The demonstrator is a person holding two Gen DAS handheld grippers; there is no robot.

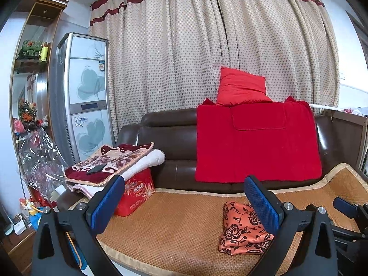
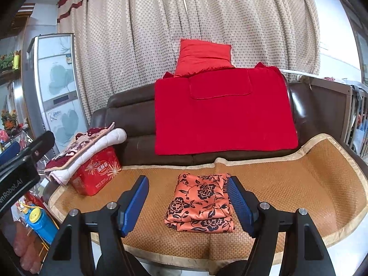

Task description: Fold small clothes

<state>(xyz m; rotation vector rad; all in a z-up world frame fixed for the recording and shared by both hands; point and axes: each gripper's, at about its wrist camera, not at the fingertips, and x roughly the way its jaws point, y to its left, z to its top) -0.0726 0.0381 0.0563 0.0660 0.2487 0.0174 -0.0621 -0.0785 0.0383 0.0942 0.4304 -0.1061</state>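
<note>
Left gripper: blue pads spread wide, nothing between them, aimed slightly downward over the woven mat.
Right gripper: pads likewise wide apart, empty, tilted somewhat more steeply down.
Folded orange floral garment: flat on the mat, beyond and between the right fingers, nearer the right-hand pad; partly behind the left gripper's right-hand finger.
Red tin: beyond the left-hand fingers, under stacked blankets.
Red throw: straight ahead, draped on the brown sofa.
</note>
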